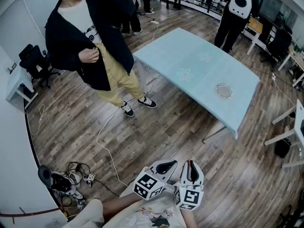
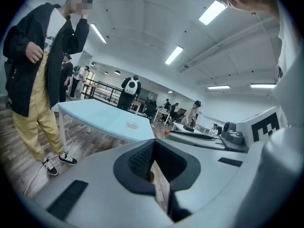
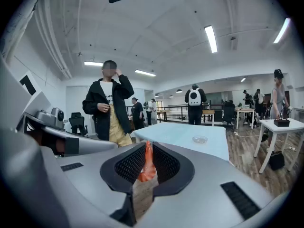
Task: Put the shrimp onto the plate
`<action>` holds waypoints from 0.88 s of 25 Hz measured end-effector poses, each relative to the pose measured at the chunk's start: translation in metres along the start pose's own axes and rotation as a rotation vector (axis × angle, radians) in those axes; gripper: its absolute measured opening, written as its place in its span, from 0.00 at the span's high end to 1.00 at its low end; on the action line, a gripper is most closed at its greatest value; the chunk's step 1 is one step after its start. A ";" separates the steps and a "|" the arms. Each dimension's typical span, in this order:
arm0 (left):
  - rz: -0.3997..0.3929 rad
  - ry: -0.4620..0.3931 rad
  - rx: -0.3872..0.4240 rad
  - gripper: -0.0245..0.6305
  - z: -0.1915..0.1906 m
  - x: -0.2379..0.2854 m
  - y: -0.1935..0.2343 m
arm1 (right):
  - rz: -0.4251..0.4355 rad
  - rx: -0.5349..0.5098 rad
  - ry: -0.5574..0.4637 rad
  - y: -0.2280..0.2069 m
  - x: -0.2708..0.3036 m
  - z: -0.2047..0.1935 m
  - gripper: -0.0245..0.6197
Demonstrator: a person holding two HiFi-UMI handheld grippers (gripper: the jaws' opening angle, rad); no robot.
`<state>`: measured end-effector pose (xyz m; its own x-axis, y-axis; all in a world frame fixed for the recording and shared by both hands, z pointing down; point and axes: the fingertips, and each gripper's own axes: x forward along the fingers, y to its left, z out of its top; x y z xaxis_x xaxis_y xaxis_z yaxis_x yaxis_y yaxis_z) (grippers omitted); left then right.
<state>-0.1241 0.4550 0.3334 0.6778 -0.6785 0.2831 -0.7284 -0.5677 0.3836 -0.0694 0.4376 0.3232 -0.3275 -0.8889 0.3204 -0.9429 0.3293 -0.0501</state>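
Observation:
An orange shrimp (image 3: 147, 166) stands upright between the pads of my right gripper (image 3: 148, 152), which is shut on it. In the head view the right gripper (image 1: 191, 167) and left gripper (image 1: 166, 166) are side by side at the bottom, close to my body and well short of the table. My left gripper (image 2: 153, 152) is shut with nothing in it. A small clear plate (image 1: 224, 90) lies near the right end of the light-blue table (image 1: 190, 61). The plate (image 3: 200, 139) is far ahead in the right gripper view, and the plate (image 2: 132, 125) also shows in the left gripper view.
A person in a dark jacket and yellow trousers (image 1: 95, 46) stands on the wood floor left of the table. A bundle of cables and gear (image 1: 66, 180) lies at the lower left. Another person with a panda backpack (image 1: 240, 8) stands beyond the table. White desks (image 1: 297, 122) line the right side.

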 end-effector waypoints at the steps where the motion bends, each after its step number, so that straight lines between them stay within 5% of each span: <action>1: 0.000 0.003 0.005 0.97 0.002 -0.004 0.016 | -0.007 0.001 -0.007 0.010 0.011 0.002 0.86; 10: -0.048 0.068 -0.043 0.97 -0.005 -0.030 0.094 | -0.048 0.037 0.005 0.075 0.059 0.003 0.86; 15: -0.070 0.076 -0.059 0.97 -0.004 -0.017 0.089 | -0.090 0.107 0.003 0.048 0.055 0.000 0.86; 22: -0.122 0.095 0.028 0.97 0.004 0.034 0.033 | -0.121 0.132 -0.066 -0.017 0.032 0.010 0.86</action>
<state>-0.1252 0.4111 0.3522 0.7670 -0.5570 0.3185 -0.6415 -0.6569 0.3961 -0.0645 0.4000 0.3251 -0.2105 -0.9399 0.2690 -0.9740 0.1781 -0.1399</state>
